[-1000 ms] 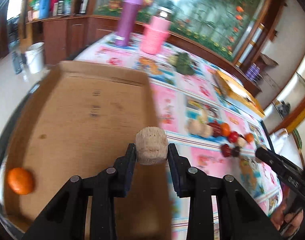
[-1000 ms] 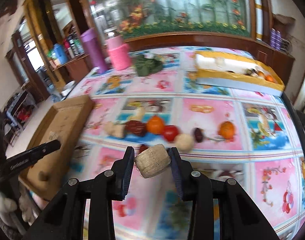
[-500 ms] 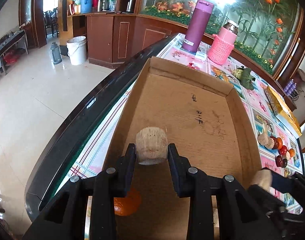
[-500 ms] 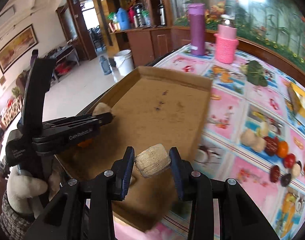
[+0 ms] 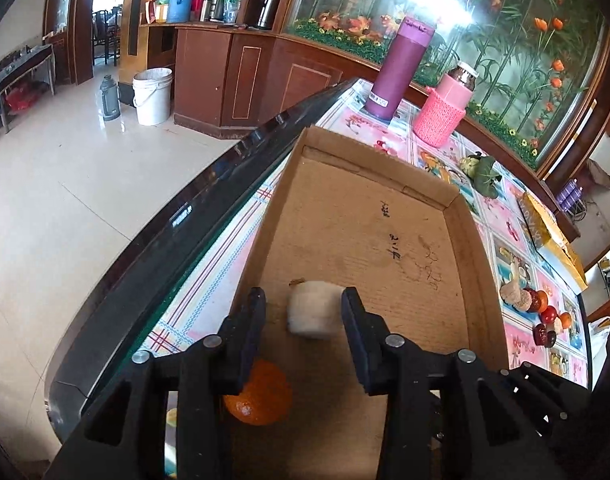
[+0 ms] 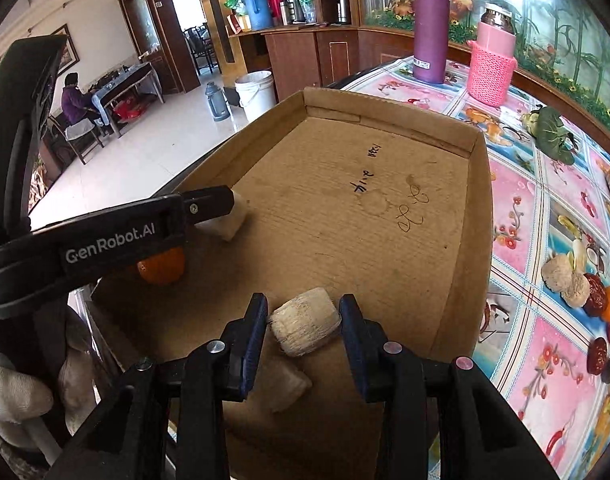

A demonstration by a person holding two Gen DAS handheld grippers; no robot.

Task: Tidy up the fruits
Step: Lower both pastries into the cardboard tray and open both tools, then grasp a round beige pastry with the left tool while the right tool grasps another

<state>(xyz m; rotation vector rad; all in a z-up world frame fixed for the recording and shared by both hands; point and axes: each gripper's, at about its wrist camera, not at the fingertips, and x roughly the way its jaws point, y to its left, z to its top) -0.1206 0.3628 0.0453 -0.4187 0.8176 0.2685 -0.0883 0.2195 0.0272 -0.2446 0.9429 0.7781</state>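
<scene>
Cardboard tray (image 6: 479, 216): two pale fibrous fruits released inside by opening jaws for sorting.
- Left gripper (image 5: 303, 320): fruit (image 5: 313, 312) loose between parted jaws.
- Right gripper (image 6: 303, 326): fruit (image 6: 305, 326) likewise.
- Orange (image 6: 163, 266): at 9 o'clock.

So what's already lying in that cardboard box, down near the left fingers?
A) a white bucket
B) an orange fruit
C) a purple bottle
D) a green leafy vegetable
B: an orange fruit lies on the floor of the cardboard box, partly behind the left fingers. The purple bottle and the green vegetable are out on the table, and the white bucket is on the room's floor.
</scene>
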